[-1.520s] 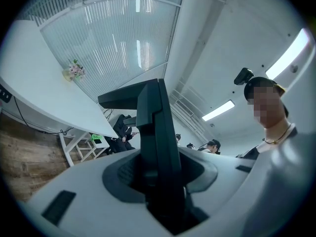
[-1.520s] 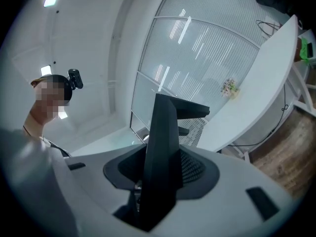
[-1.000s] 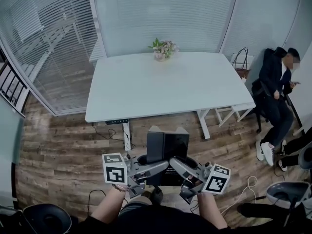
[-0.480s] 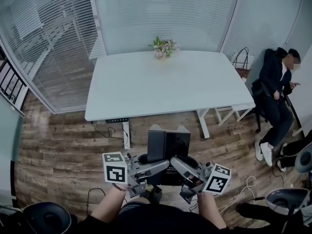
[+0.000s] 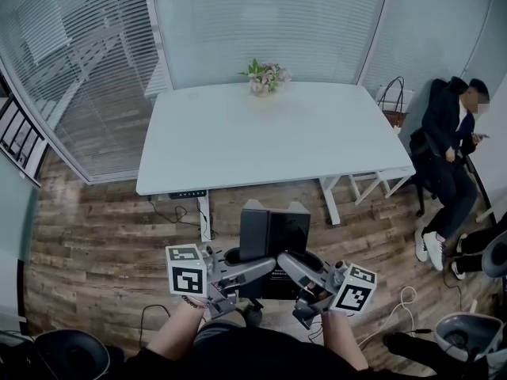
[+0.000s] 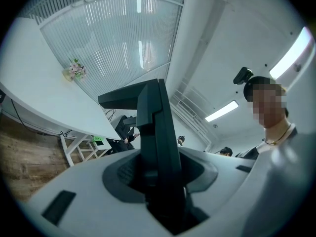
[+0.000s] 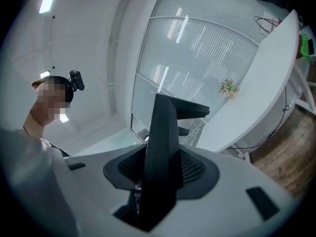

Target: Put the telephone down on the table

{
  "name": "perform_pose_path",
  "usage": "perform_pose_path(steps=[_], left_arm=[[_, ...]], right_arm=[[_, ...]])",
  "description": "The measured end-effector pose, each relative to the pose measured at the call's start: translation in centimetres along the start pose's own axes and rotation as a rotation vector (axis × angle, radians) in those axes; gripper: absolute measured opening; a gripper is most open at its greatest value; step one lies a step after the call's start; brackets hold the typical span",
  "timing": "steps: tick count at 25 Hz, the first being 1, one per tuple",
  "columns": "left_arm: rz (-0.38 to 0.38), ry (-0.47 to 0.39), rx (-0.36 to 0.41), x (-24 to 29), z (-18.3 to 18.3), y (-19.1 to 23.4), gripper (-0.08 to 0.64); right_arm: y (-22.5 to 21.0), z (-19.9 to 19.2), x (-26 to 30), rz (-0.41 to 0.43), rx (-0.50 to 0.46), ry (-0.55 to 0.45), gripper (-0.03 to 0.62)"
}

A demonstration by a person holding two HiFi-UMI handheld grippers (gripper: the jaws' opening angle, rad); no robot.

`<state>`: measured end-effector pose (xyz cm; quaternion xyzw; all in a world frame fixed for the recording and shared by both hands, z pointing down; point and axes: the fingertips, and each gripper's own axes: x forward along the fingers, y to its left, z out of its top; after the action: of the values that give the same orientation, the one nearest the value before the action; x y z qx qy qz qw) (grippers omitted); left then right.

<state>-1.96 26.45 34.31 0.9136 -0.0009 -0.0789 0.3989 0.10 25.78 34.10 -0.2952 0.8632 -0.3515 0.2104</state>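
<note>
In the head view I hold a black telephone (image 5: 272, 234) upright in front of my body, above the wooden floor and short of the white table (image 5: 269, 137). My left gripper (image 5: 264, 268) grips its lower left side and my right gripper (image 5: 285, 262) its lower right side. A black slab of the telephone (image 6: 155, 127) rises out of the left gripper (image 6: 163, 201), whose grey jaws stand closed on either side of it. The right gripper view has the same black slab (image 7: 163, 142) clamped in the right gripper (image 7: 150, 201). The telephone's underside is hidden.
A pot of flowers (image 5: 265, 79) stands at the table's far edge. A person in dark clothes (image 5: 447, 149) sits to the right of the table. Glass walls with blinds close the room behind and to the left. Chair bases (image 5: 71, 355) and cables lie on the floor near me.
</note>
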Motion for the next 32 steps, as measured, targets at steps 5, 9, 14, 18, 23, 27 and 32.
perform_pose_path(steps=[5,9,14,18,23,27,32], left_arm=[[0.005,0.005,-0.001,0.3,-0.3,-0.1,0.189],[0.006,0.005,0.004,0.4,0.2,0.1,0.189],[0.0,0.007,-0.009,0.2,0.8,1.2,0.189],[-0.023,0.022,0.004,1.1,1.3,2.0,0.189],[-0.033,0.036,0.02,2.3,3.2,3.8,0.189],[-0.027,0.034,0.012,2.2,4.6,5.3,0.189],[-0.035,0.029,0.011,2.5,7.1,7.6,0.189]], right_arm=[[0.0,0.1,-0.4,0.005,-0.002,0.003,0.167],[-0.1,0.4,0.0,0.01,-0.003,0.003,0.167],[-1.0,0.6,0.8,-0.003,0.0,-0.005,0.167],[-1.9,1.5,0.8,-0.016,-0.018,-0.017,0.167],[-3.7,3.5,1.7,-0.018,-0.033,-0.032,0.167],[-5.0,4.1,3.2,-0.013,-0.024,-0.034,0.167],[-6.9,5.9,5.4,-0.017,-0.03,-0.034,0.167]])
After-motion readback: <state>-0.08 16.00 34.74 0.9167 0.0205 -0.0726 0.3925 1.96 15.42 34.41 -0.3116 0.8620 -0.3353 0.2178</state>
